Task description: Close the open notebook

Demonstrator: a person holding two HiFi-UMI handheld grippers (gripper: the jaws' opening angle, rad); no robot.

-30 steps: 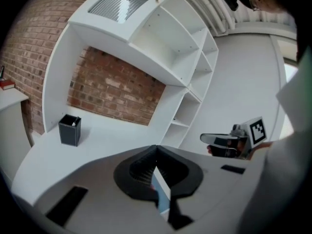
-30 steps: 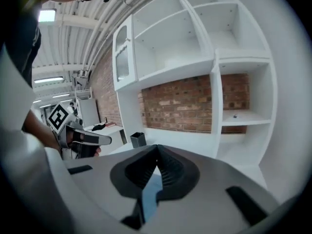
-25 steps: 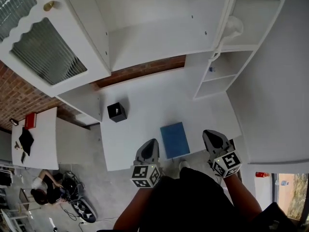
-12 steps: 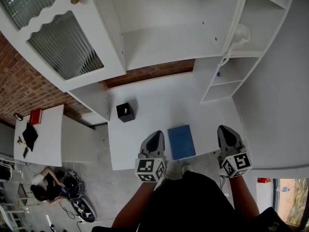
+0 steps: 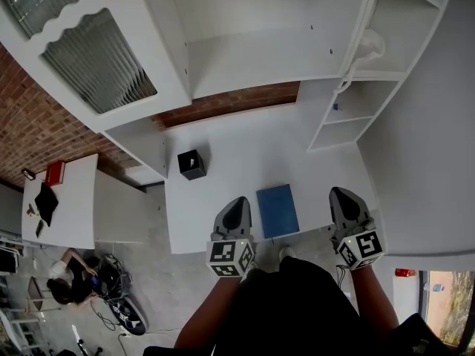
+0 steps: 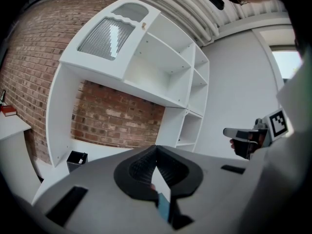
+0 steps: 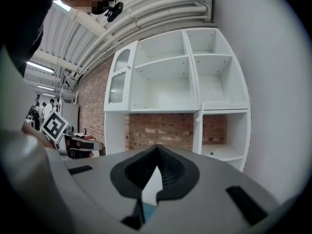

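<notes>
The blue notebook (image 5: 277, 211) lies flat near the front edge of the white desk (image 5: 237, 147), its cover facing up and no pages showing. My left gripper (image 5: 237, 202) hovers just left of it and my right gripper (image 5: 344, 193) a bit further off to its right. Both are shut with nothing in them, and neither touches the notebook. In the left gripper view the jaws meet at the tip (image 6: 156, 148), with a sliver of the blue notebook (image 6: 164, 209) below. The right gripper view shows the same closed tip (image 7: 157, 148) and a blue sliver (image 7: 148, 211).
A small black box (image 5: 191, 165) stands on the desk at the back left. White shelves (image 5: 349, 102) rise behind and to the right, and a glazed cabinet door (image 5: 89, 43) hangs open at left. A side table (image 5: 59, 206) stands on the left.
Both grippers have lifted slightly above the desk's front edge and stay shut. The notebook has not moved.
</notes>
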